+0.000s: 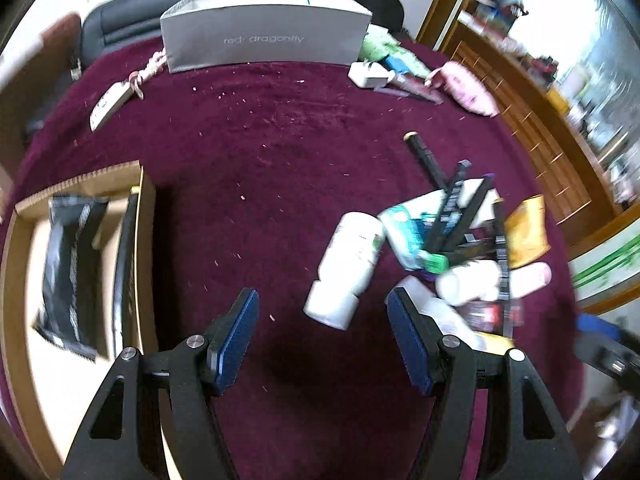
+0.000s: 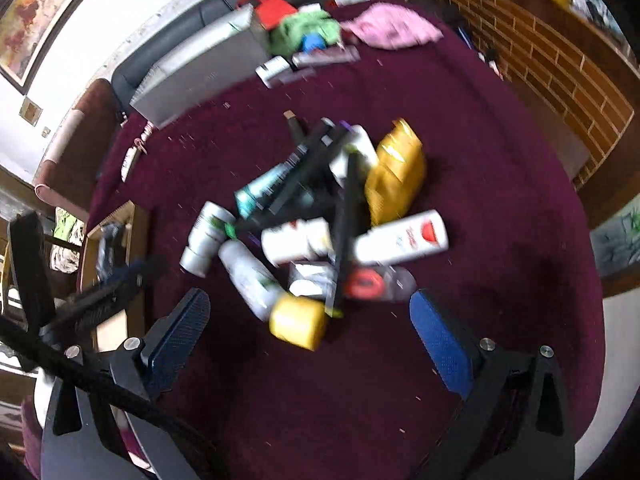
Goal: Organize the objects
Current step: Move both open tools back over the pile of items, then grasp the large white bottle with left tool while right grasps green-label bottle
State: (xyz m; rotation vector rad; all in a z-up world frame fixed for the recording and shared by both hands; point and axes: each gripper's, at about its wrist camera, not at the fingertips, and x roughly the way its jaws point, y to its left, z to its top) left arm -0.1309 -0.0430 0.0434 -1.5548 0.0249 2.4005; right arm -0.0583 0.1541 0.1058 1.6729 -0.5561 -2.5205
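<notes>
The work surface is a counter [image 1: 280, 152] covered with a dark maroon cloth. The landmark for all positions below is the pile of toiletries [image 2: 320, 216] lying on that cloth.

Left tool [image 1: 322, 320]: jaws stand partly apart with blue pads facing each other; nothing is between them. It points down at bare cloth just left of the pile. A white bottle [image 1: 348, 268] at the pile's left edge lies between the two fingers in view, but is not touched by either pad.

Right tool [image 2: 310, 326]: jaws stand wide apart and empty. It hangs over the near edge of the pile, above a yellow-capped bottle [image 2: 298, 322].

Pile contents, as far as motion blur allows: several long black sticks [image 2: 348, 216] crossing over the top, a gold pouch [image 2: 394, 172] on the right side, a white bottle with red marking [image 2: 402, 238] below the pouch, a teal tube [image 2: 260, 190] on the left side.

Well left of the pile, a cardboard box [image 1: 80, 184] sits at the counter edge, holding a black packet [image 1: 68, 272].

Beyond the pile, at the far edge of the counter, stands a grey box [image 1: 264, 36]. To the right of the grey box lie a green cloth [image 2: 304, 28] and a pink cloth [image 2: 394, 26].
</notes>
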